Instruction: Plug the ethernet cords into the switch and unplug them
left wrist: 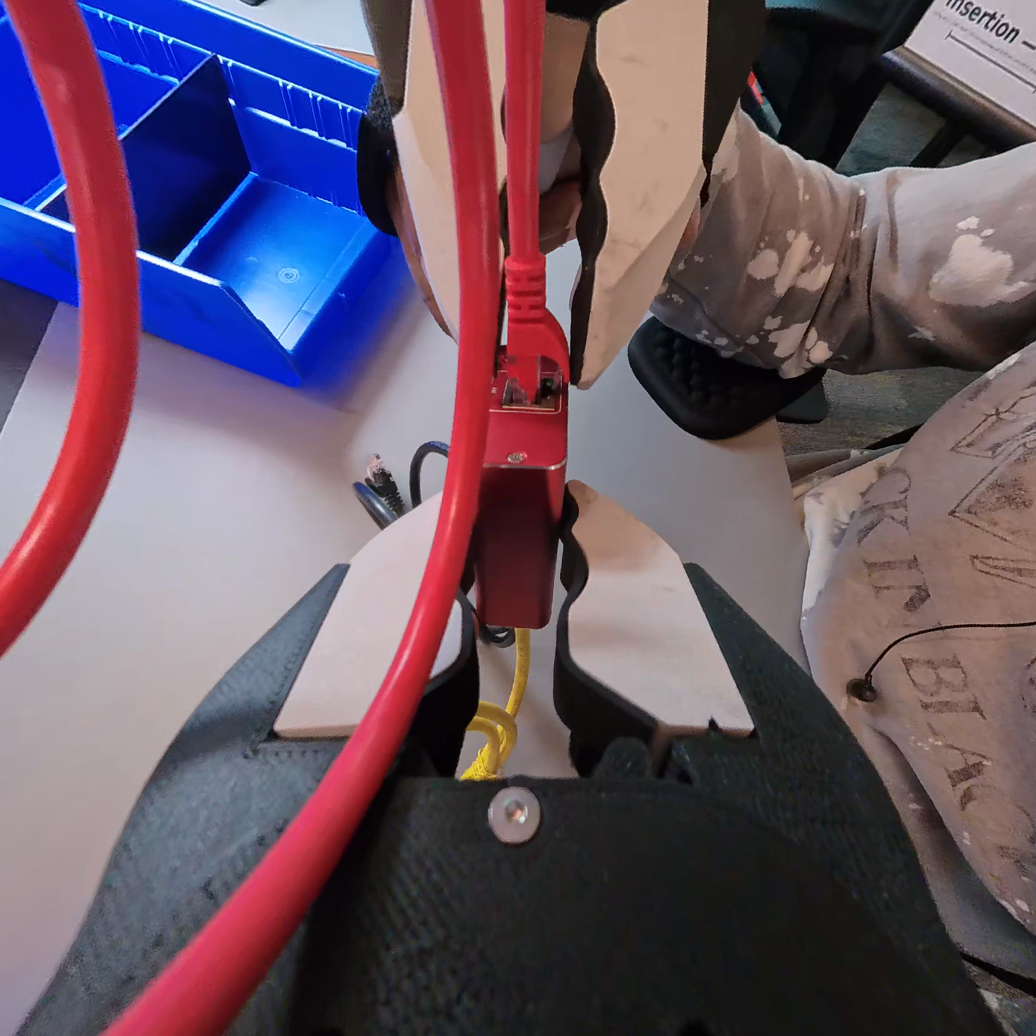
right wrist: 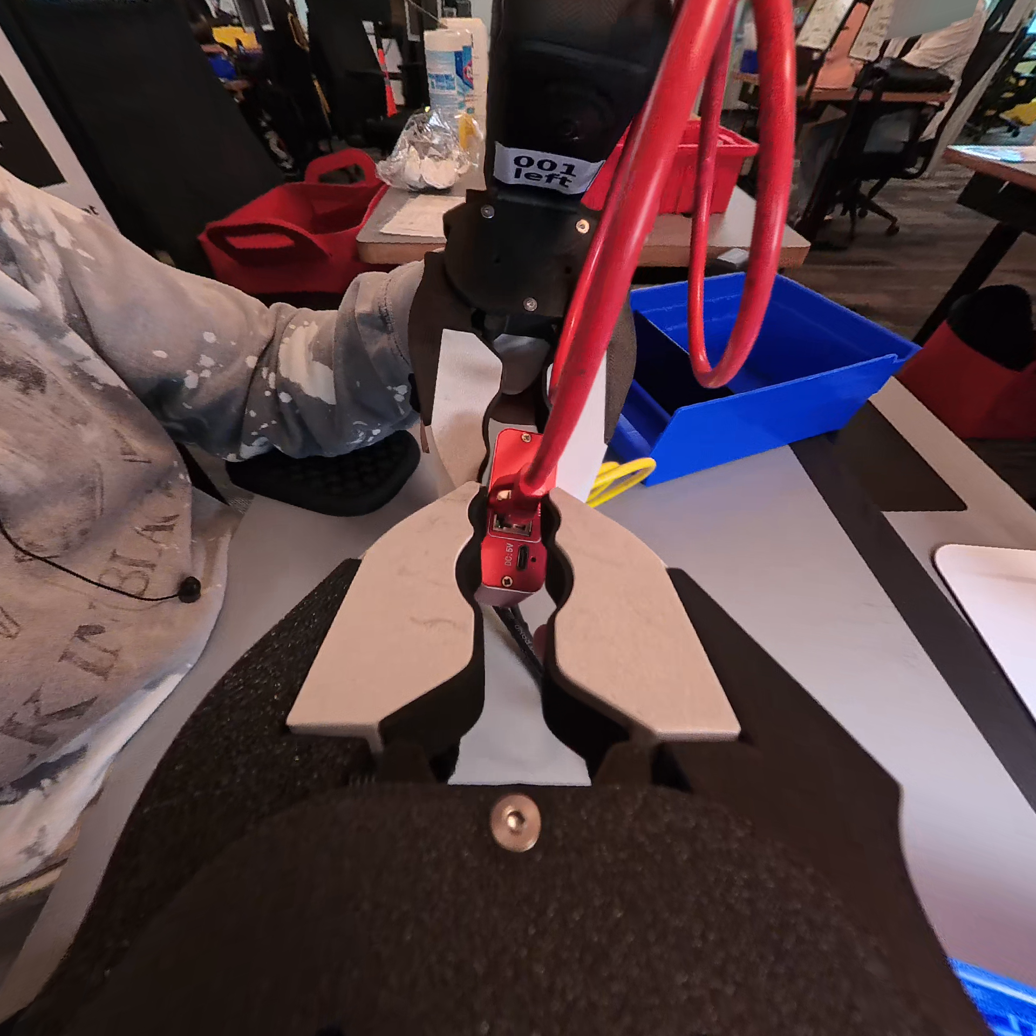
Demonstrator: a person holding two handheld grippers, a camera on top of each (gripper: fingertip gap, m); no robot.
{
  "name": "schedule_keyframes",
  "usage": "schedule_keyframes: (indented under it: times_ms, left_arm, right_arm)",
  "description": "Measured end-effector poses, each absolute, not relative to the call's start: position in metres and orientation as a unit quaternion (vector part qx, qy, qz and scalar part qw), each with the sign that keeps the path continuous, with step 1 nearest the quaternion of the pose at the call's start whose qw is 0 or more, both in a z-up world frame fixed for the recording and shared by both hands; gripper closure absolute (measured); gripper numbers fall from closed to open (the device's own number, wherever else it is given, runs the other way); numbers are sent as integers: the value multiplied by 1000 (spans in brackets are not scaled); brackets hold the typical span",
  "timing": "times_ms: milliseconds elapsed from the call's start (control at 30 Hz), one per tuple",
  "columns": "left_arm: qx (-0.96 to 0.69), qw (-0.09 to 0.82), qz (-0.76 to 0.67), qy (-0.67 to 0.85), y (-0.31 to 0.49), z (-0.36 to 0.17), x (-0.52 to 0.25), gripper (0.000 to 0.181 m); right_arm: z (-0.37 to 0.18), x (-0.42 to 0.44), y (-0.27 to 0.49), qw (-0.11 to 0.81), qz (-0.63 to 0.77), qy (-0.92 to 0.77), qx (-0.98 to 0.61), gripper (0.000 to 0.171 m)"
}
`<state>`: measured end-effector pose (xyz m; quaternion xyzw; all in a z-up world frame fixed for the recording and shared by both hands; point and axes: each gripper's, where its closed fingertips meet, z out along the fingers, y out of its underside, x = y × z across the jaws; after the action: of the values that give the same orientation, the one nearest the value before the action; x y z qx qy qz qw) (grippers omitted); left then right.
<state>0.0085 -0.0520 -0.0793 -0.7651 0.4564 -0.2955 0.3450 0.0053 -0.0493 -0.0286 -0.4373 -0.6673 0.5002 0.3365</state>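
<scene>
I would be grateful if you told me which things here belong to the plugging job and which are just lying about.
Belong to the job:
- red switch, clamped in the left gripper
- red ethernet cord, its plug at a port, between the right gripper fingers
- yellow cord
- black cord

Lying about:
- blue bin
- red basket
- wipes canister

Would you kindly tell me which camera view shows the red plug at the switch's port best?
The left wrist view: the red plug shows whole, with its boot, meeting the port on the red switch, which the left gripper holds. In the right wrist view the plug is small and partly hidden between the right gripper's fingertips.
</scene>
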Motion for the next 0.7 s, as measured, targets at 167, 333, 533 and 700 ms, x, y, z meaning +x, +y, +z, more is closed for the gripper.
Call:
schedule_keyframes:
  times_ms: [167, 333, 533, 700]
  left_arm:
    - [-762, 368, -283, 452, -49, -71, 5, 154]
    - [-756, 406, -263, 441, -46, -54, -2, 154]
    - [-747, 428, -218, 460, -53, -41, -9, 154]
    - [-743, 404, -213, 489, -66, -45, -7, 154]
  right_arm:
    - [-21, 2, -47, 357, 496, -661, -436, 156]
    - [-10, -1, -40, 407, 459, -656, -439, 156]
    - [-2, -2, -48, 419, 468, -656, -418, 156]
    - [-4, 2, -65, 376, 508, -668, -393, 157]
